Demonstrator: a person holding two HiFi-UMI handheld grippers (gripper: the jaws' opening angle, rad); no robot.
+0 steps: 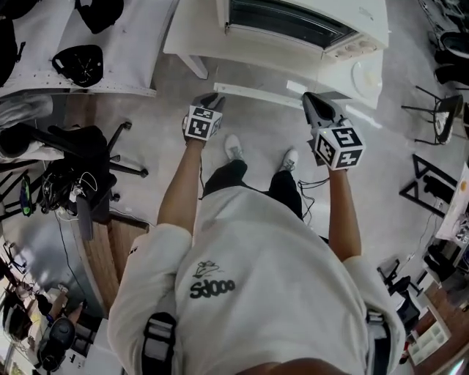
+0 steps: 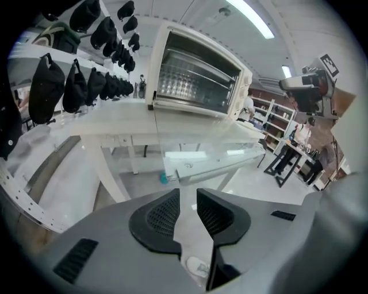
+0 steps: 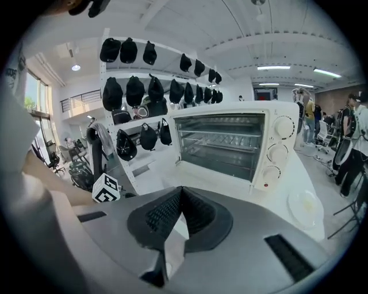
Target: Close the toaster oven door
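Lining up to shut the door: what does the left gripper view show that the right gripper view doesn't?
Only the left gripper view: the lowered glass door, jutting past the table edge, and the table legs. Only the right gripper view: the control knobs and a plate. Both: the open toaster oven with its rack, and hanging caps.

- The camera on my head looks almost straight down from high up. The toaster oven sits at the top edge of what it sees.
- The camera on my left gripper is low. It looks forward and a bit up at the oven past the table.
- The camera on my right gripper is higher and close. It faces the oven's front.
- All three see the oven. Each gripper camera also sees the other gripper.
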